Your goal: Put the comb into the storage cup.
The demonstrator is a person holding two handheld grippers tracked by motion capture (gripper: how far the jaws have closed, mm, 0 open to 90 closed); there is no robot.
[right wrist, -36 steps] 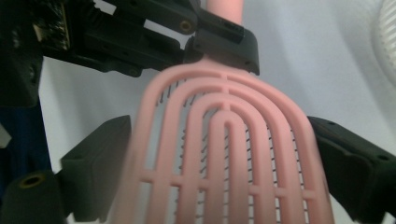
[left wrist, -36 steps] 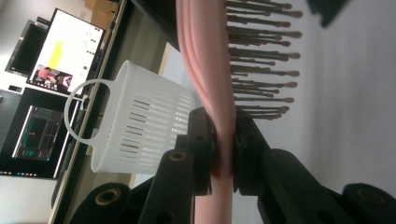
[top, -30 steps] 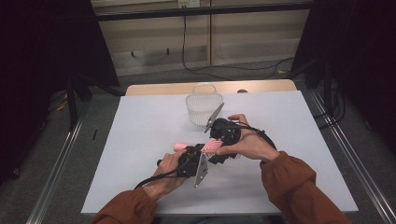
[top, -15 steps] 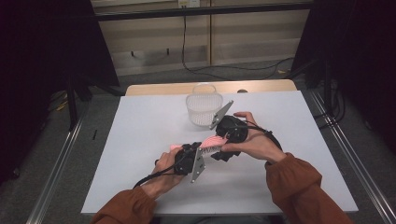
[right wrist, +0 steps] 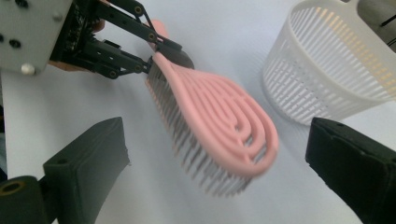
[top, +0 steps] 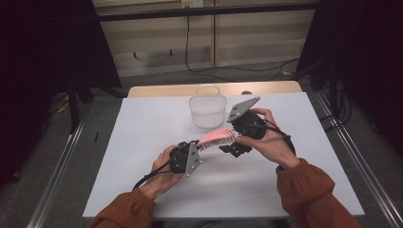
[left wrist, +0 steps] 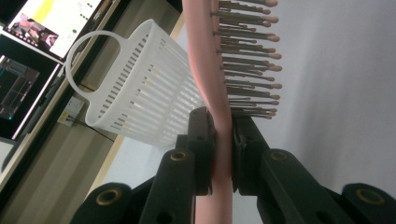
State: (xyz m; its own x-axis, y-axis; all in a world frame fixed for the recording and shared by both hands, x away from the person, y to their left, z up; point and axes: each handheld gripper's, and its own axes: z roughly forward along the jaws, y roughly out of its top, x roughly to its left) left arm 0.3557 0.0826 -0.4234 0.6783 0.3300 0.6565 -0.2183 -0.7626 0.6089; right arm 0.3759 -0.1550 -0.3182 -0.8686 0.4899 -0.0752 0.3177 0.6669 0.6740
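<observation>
A pink hairbrush [top: 216, 137] hangs above the white table [top: 133, 142], bristles down. My left gripper [top: 195, 145] is shut on its handle; in the left gripper view both black pads [left wrist: 205, 140] press the pink handle [left wrist: 223, 149]. My right gripper [top: 232, 142] is just right of the brush head, open. In the right gripper view its jaws stand wide apart on either side of the brush head [right wrist: 219, 121] without touching it, and the left gripper [right wrist: 116, 42] shows at the top left.
A white slatted basket [top: 207, 110] with a loop handle stands upright just behind the brush, near the table's far edge; it also shows as the basket [left wrist: 140, 98] and the basket [right wrist: 336, 70]. Bare tabletop lies to the left and right of the hands.
The right gripper has moved right and back toward the basket, rising a little. The left gripper with the brush has shifted slightly, and the brush head now points more toward the basket.
</observation>
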